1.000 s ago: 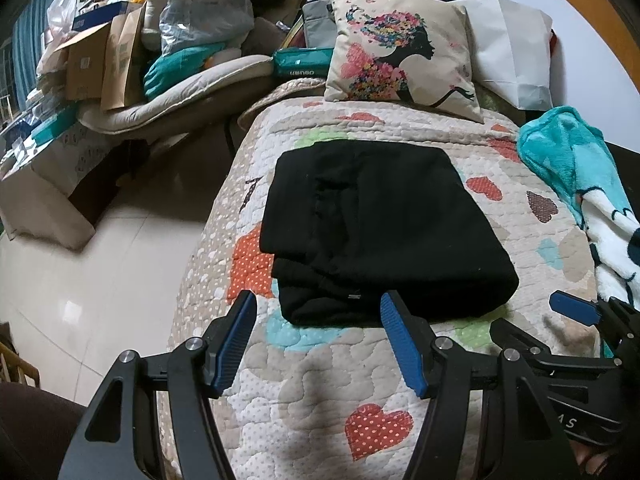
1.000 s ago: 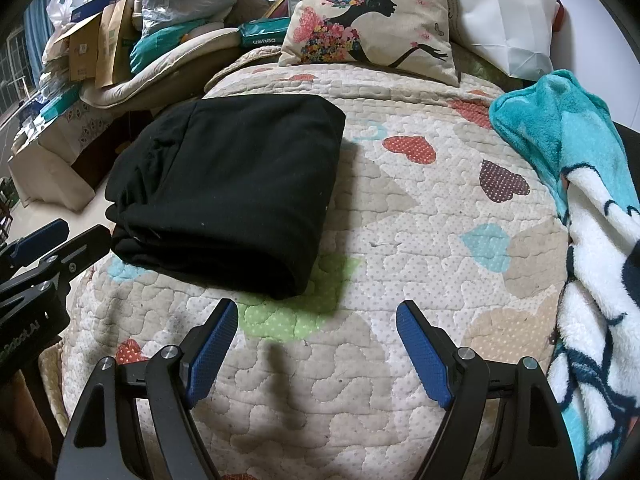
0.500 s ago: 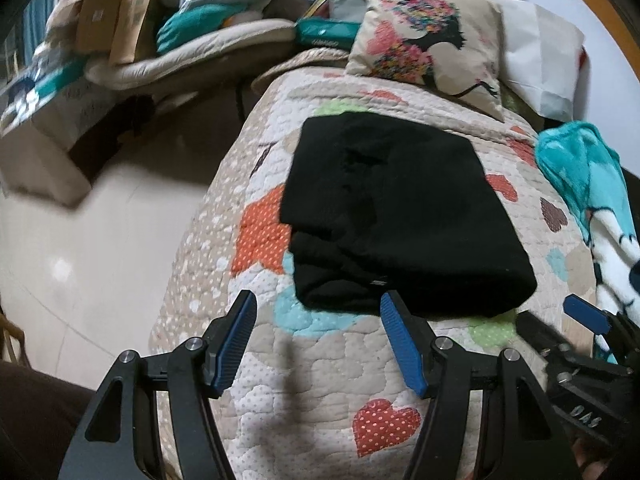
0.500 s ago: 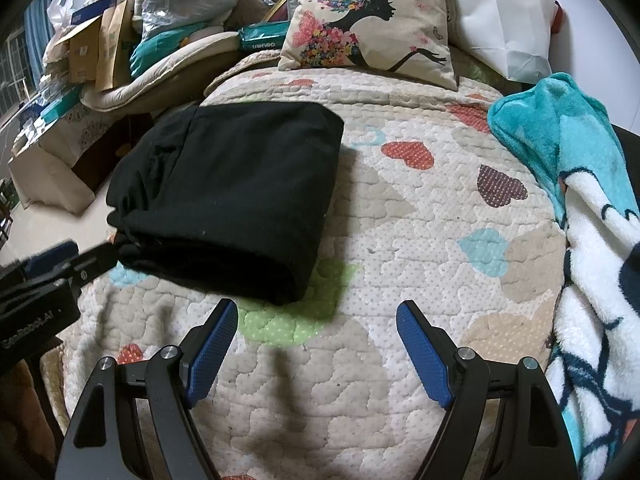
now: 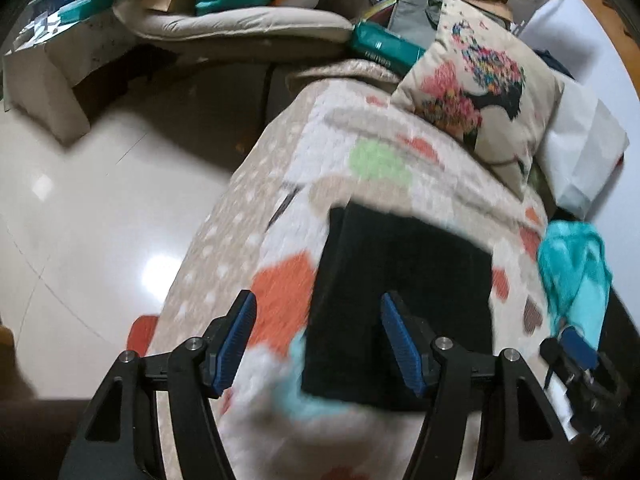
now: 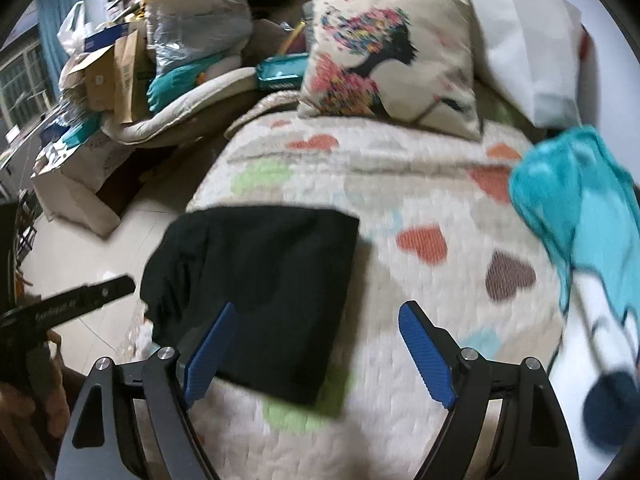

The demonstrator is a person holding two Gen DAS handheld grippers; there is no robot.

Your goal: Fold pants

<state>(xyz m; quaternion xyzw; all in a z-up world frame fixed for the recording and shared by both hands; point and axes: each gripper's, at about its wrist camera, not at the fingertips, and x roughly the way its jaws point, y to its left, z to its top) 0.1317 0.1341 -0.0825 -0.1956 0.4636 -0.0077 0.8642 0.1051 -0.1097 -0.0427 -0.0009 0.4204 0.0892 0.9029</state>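
Observation:
The black pants (image 5: 404,284) lie folded into a compact rectangle on the heart-patterned quilt (image 5: 360,168). They also show in the right wrist view (image 6: 260,280). My left gripper (image 5: 320,340) is open and empty, held above the near left edge of the pants. My right gripper (image 6: 320,348) is open and empty, above the near right corner of the pants. The right gripper shows at the lower right of the left wrist view (image 5: 576,356). The left gripper shows at the left of the right wrist view (image 6: 80,300). Both views are blurred by motion.
A printed pillow (image 6: 384,60) and a white pillow (image 6: 528,52) lie at the head of the bed. A teal blanket (image 6: 580,208) lies on the right side. Boxes, bags and a cushion (image 6: 180,92) are piled left. Tiled floor (image 5: 80,200) lies left of the bed.
Both grippers have pulled back and up from the folded pants and swung left. Both stay open and empty. The pants have not moved.

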